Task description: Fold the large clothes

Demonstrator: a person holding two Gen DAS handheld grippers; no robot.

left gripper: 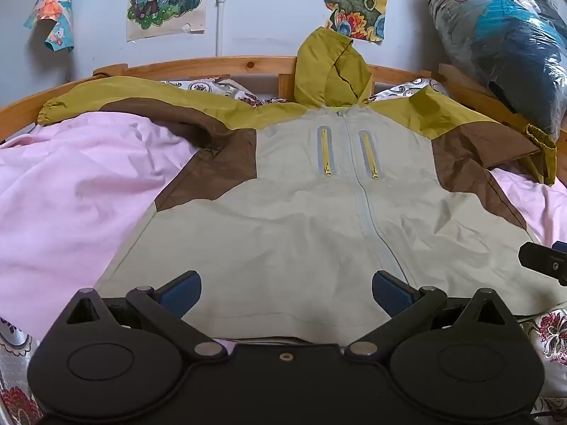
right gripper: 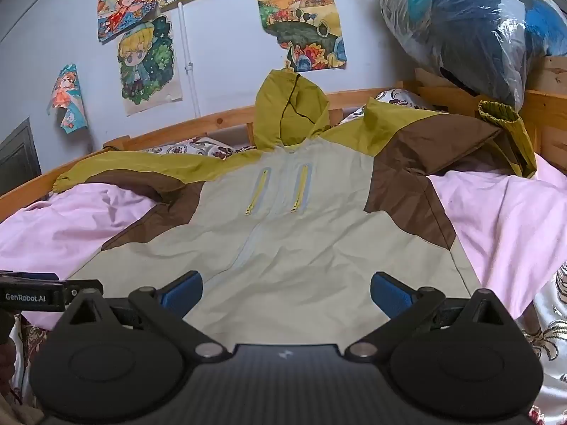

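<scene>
A large hooded jacket point(left gripper: 290, 205) point(right gripper: 297, 244) lies front up on the pink sheet, beige in the body with brown and olive sleeves spread to both sides. Its olive hood point(left gripper: 329, 71) point(right gripper: 290, 109) leans up against the wooden headboard. My left gripper point(left gripper: 286, 290) hovers open over the jacket's near hem, nothing between its blue pads. My right gripper point(right gripper: 286, 290) is open too, over the hem toward the jacket's right side, pads bare. Each wrist view catches the other gripper at its edge: the right one point(left gripper: 544, 260), the left one point(right gripper: 32, 294).
A pink sheet point(left gripper: 71, 184) point(right gripper: 514, 219) covers the bed, with floral bedding point(left gripper: 553, 333) at the near edge. A wooden bed rail point(left gripper: 198, 65) runs behind. A plastic-wrapped bundle point(left gripper: 503, 35) point(right gripper: 471, 24) sits at the back right. Posters hang on the wall.
</scene>
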